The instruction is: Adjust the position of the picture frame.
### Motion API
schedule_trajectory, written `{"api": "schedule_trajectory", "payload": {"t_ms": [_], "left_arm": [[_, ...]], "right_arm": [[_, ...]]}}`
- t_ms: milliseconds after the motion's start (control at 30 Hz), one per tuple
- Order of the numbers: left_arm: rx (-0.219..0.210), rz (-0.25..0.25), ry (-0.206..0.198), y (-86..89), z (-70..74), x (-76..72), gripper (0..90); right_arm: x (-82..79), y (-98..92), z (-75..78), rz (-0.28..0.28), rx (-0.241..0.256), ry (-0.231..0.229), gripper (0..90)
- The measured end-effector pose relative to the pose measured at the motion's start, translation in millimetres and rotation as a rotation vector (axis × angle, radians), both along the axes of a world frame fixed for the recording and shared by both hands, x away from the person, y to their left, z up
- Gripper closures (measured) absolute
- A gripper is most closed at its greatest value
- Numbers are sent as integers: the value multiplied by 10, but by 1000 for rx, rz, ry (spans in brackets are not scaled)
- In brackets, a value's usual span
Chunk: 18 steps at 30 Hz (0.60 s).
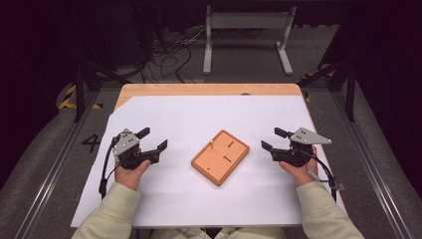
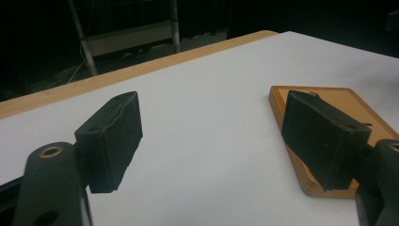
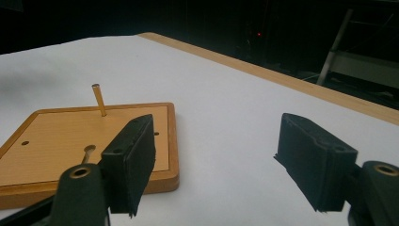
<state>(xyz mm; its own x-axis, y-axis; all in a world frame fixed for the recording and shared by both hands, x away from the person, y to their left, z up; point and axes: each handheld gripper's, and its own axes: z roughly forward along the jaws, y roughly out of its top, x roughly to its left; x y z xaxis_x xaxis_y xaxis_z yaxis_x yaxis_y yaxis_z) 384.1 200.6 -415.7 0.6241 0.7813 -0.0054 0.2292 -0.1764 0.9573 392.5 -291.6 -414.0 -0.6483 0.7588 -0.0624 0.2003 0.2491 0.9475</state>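
An orange wooden board point(image 1: 220, 156) lies at the middle of the white sheet, turned at an angle. One thin peg point(image 1: 211, 145) stands upright near its far left corner, and small pins lie flat on it point(image 1: 229, 144). My left gripper point(image 1: 151, 139) rests open left of the board, nothing between its jaws. My right gripper point(image 1: 273, 139) rests open right of the board, also with nothing in it. The left gripper view shows the board point(image 2: 350, 101) beyond the right jaw. In the right gripper view the board point(image 3: 56, 141) and its upright peg point(image 3: 99, 100) sit at the left.
White paper point(image 1: 199, 114) covers a wooden table point(image 1: 209, 89). A white metal stand point(image 1: 246, 35) and loose cables point(image 1: 169, 55) sit on the floor beyond the table's far edge. Dark frame legs stand at both sides.
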Motion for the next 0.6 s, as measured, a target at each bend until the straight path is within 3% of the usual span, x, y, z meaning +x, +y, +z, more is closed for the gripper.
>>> {"api": "schedule_trajectory", "payload": {"t_ms": [367, 600], "left_arm": [[-1, -4, 4, -11, 1, 3, 223], [14, 4, 3, -72, 20, 12, 334]], "right_arm": [[0, -2, 3, 0, 13, 9, 290], [-20, -9, 9, 5, 15, 16, 289]]}}
